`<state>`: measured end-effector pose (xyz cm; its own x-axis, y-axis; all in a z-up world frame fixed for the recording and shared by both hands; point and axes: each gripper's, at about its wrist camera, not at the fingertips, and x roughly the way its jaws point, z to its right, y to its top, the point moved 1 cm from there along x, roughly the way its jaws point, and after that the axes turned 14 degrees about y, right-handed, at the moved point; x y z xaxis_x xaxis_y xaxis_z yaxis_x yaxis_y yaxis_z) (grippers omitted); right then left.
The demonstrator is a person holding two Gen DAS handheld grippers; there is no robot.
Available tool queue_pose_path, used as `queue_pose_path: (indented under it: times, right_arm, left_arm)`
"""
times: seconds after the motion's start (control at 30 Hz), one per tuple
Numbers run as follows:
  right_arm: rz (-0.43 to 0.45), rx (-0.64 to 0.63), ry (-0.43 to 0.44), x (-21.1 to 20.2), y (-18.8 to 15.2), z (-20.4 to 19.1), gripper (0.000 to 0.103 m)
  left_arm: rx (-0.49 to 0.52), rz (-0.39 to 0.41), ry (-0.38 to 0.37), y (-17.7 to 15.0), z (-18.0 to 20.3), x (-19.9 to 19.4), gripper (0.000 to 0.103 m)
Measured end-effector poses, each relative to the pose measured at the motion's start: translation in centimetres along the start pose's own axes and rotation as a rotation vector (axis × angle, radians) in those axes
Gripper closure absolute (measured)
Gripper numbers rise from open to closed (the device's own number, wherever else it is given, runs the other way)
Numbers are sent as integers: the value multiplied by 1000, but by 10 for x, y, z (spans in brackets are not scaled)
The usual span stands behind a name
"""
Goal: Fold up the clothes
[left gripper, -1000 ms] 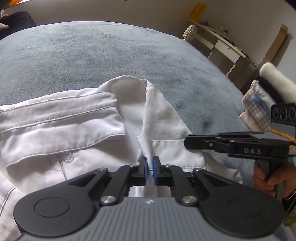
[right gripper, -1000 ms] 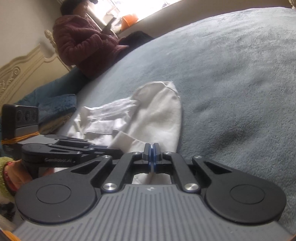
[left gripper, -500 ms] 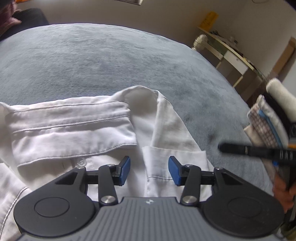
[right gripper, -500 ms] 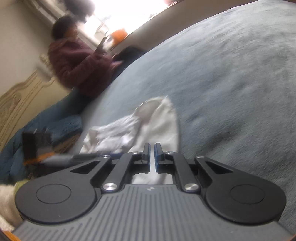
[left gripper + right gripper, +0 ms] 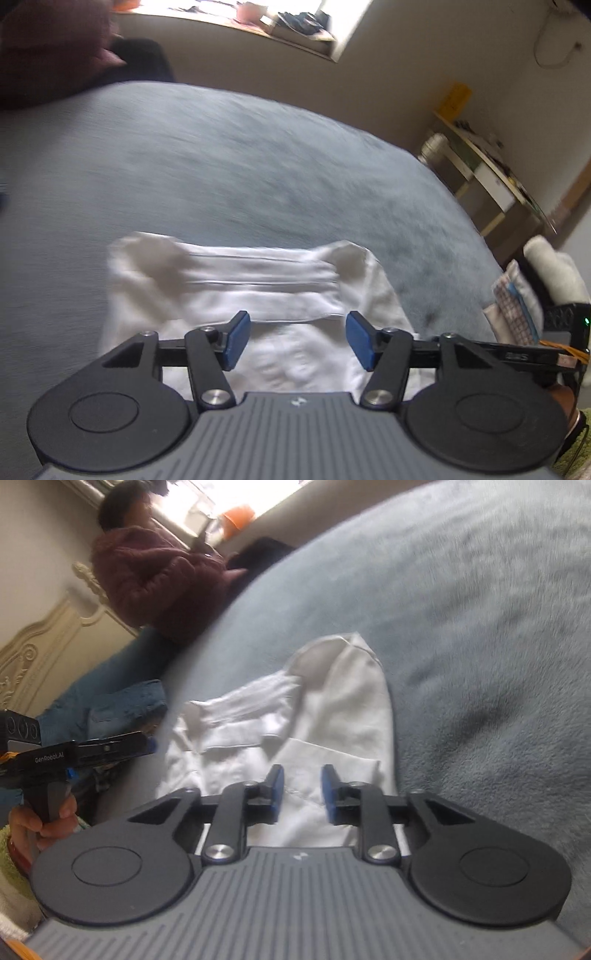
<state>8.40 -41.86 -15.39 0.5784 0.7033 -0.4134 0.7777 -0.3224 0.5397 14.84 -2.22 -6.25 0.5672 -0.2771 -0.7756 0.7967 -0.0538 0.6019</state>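
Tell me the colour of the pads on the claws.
Blue pads, on black arms; clearest in the left wrist view.

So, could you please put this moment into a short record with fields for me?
surface: grey blanket
garment: white shirt, folded, lying flat on the blanket
left gripper: jaws opening, nothing between the pads, above the shirt
right gripper: jaws opening, nothing pinched, over the shirt's near edge
beside: stack of folded clothes at the right edge of the left wrist view
background: a person in a maroon jacket
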Motion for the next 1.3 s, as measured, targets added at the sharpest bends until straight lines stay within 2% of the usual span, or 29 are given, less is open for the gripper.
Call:
queue_pose_path:
  times: [0.17,0.33,0.4,0.5,0.73,0.87,0.97,1.3]
  right_arm:
    - [-8,-29,58,-11,-6,-29,74]
    - [-77,-43,109,3,-18,-57,67]
    - [-96,-39,125,11,-23,-65,63]
    - [-106,-32,135,22,-29,-77,62]
    - [-70,-56,89,29,-39,-101,47]
    - [-64,-76,43,26,-42,-105,46]
    - [-37,-41,51,21,-41,-102,45]
    - [-34,-73,9,9,-41,-103,42]
  left_arm:
    - [-40,24,93,-22,-51,-48,41]
    - [-95,-33,143,-63,-89,-65,40]
    - [-139,-53,134,-79,-100,-67,40]
    - [-200,-80,100,-100,-112,-68,40]
    - [-270,-114,34,-134,-123,-64,39]
    - [-287,-115,-17,-146,-123,-68,37]
    - [-307,-139,-47,-155,-122,-64,35]
    - [-396,-195,-82,-162,-132,-59,35]
